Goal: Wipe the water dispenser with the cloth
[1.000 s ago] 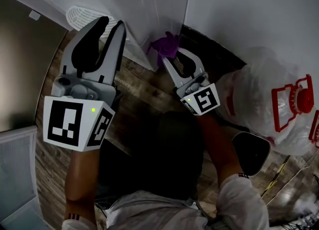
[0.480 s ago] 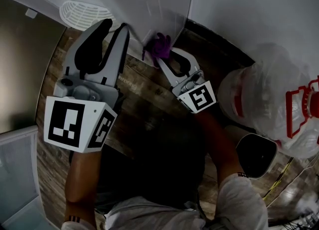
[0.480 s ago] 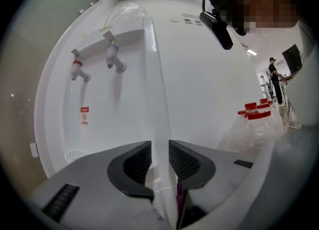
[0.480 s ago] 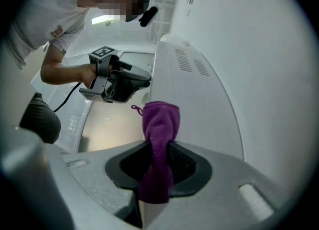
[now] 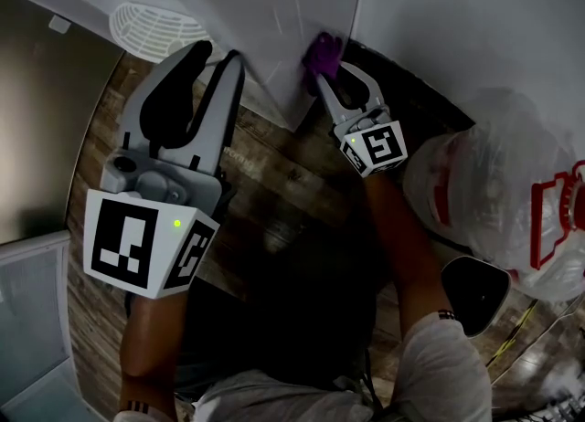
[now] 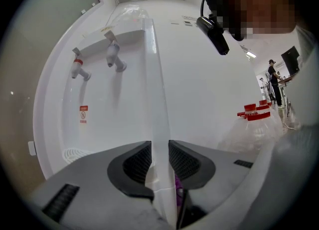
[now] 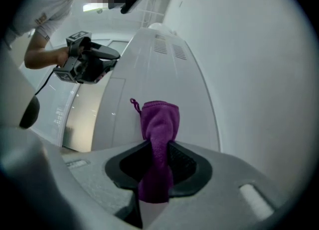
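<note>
Starting at the left, the left gripper (image 5: pixel 216 59) holds its black ribbed jaws a narrow slit apart, gripping nothing. The water dispenser's (image 6: pixel 149 64) smooth white front corner lines up in that slit; whether they touch is unclear. Two stubby taps (image 6: pixel 113 56) jut from its glossy face above a round slotted drip grille (image 5: pixel 151 20). Further right, the right gripper (image 7: pixel 159 162) pinches the cloth (image 7: pixel 159 124), a plush purple fold. Its free end bulges past the fingertips and presses on the dispenser's flat side panel.
</note>
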